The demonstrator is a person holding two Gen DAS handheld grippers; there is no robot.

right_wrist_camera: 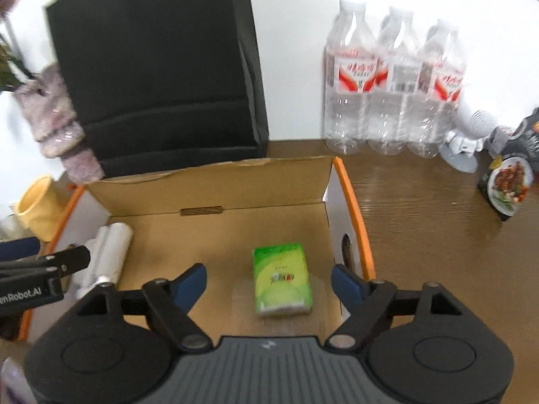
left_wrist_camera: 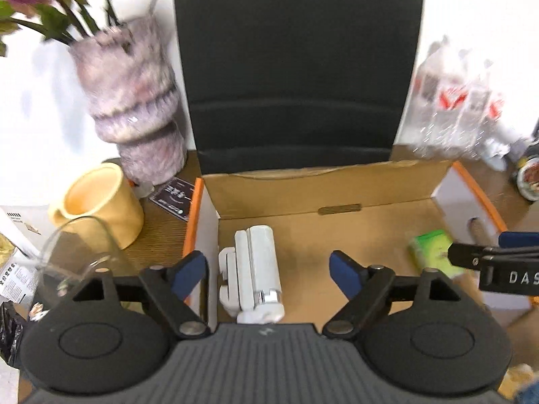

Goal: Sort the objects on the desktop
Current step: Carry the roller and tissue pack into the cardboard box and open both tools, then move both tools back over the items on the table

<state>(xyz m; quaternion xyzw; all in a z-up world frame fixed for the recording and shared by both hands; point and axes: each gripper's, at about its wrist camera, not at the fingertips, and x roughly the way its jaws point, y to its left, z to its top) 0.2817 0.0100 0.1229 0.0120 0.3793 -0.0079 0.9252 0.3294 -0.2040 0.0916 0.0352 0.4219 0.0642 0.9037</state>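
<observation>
Left wrist view: the left gripper hangs with jaws wide apart over a white folded phone holder lying at the left side of the cardboard box. The right gripper, also spread and empty, hovers above a green tissue pack at the box's right side.

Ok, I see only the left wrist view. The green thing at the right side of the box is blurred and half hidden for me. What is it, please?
Observer: A green tissue pack, lying flat on the floor of the cardboard box, between the open fingers of the right gripper.
Operator: Is it held?
Observer: No, neither finger touches it.
Operator: And behind the box on the right, I see only a blur.
Observer: Three clear water bottles with red and white labels stand on the desk against the wall.
</observation>
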